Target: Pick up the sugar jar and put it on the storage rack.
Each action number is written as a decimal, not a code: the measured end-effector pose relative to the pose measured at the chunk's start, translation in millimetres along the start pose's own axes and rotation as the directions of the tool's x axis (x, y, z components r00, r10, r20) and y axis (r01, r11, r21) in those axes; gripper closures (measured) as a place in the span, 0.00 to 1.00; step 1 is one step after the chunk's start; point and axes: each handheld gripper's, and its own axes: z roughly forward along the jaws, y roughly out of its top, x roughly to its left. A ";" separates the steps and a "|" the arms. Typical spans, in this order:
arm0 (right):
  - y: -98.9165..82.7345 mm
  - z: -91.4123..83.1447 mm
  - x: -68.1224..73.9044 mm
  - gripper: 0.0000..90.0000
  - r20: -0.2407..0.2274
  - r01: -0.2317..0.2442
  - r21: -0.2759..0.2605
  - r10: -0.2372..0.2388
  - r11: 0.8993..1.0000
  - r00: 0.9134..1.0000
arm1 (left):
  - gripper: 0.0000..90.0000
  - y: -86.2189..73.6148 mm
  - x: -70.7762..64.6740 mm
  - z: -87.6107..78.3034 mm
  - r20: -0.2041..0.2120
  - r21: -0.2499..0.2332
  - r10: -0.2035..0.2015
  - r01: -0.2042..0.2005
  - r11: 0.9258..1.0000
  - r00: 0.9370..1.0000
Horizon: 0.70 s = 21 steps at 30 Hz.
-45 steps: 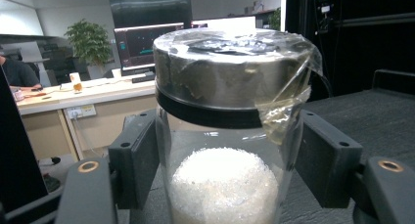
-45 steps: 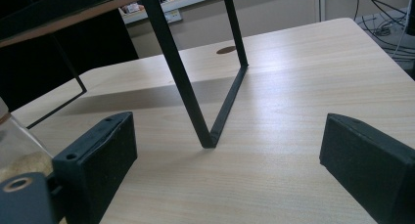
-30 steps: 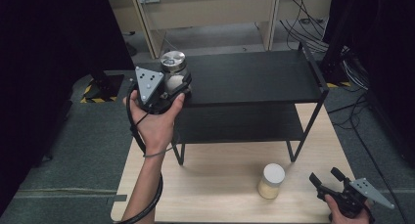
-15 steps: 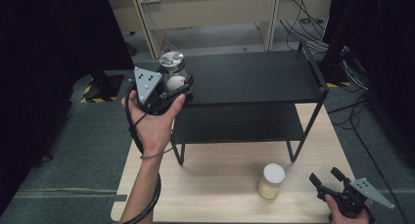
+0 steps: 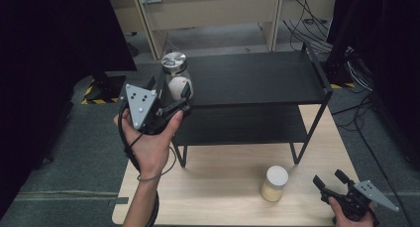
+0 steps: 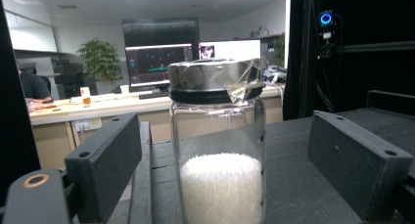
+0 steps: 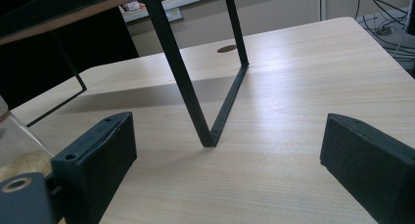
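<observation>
Left gripper view: jar between released jaws

Left tool (image 5: 171, 90) has just been opening; the silver-lidded jar (image 6: 218, 145) stands on the shelf (image 5: 257, 78), untouched between its jaws. Right tool (image 5: 333, 183) rests released beside the desk (image 5: 223, 187) jar (image 5: 275, 183).

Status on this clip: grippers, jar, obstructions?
Left hand-held gripper open, just released, jar standing between the jaws on the shelf. Right hand-held gripper open, empty. Nothing in the way.
</observation>
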 end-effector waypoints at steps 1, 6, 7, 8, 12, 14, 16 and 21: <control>0.2 0.0 0.3 0.08 0.000 0.000 0.001 0.000 1.000 1.000 | 0.14 -1.8 0.1 -2.9 0.003 -0.003 0.003 -0.003 1.000 1.000; 0.3 0.1 0.3 0.08 0.000 0.000 0.001 0.000 1.000 1.000 | 0.14 -12.3 -0.8 -15.8 0.010 -0.019 0.012 -0.012 1.000 1.000; 0.2 0.1 0.4 0.08 0.001 0.000 0.001 0.000 1.000 1.000 | 0.14 -13.9 -1.0 -17.5 0.012 -0.021 0.012 -0.012 1.000 1.000; 0.1 0.1 0.5 0.08 0.001 0.000 0.001 0.000 1.000 1.000 | 0.14 -16.0 -0.9 -20.0 0.016 -0.021 0.014 -0.014 1.000 1.000; 0.2 0.1 0.6 0.08 0.001 -0.001 0.001 0.001 1.000 1.000 | 0.14 -27.0 0.0 -26.0 0.036 -0.037 0.011 -0.010 0.999 0.999; -0.1 -0.1 0.6 0.08 0.002 -0.004 -0.001 0.004 1.000 1.000 | 0.14 -32.6 -0.1 -28.9 0.045 -0.040 0.008 -0.006 0.999 0.999; 0.1 0.0 0.5 0.07 0.001 -0.003 0.000 0.003 1.000 1.000 | 0.14 -37.8 -0.8 -31.1 0.050 -0.042 0.012 -0.010 0.999 0.999; 0.2 -0.1 0.7 0.07 0.002 -0.003 0.001 0.003 1.000 1.000 | 0.14 -52.7 -2.4 -38.0 0.072 -0.037 0.032 -0.029 0.999 0.997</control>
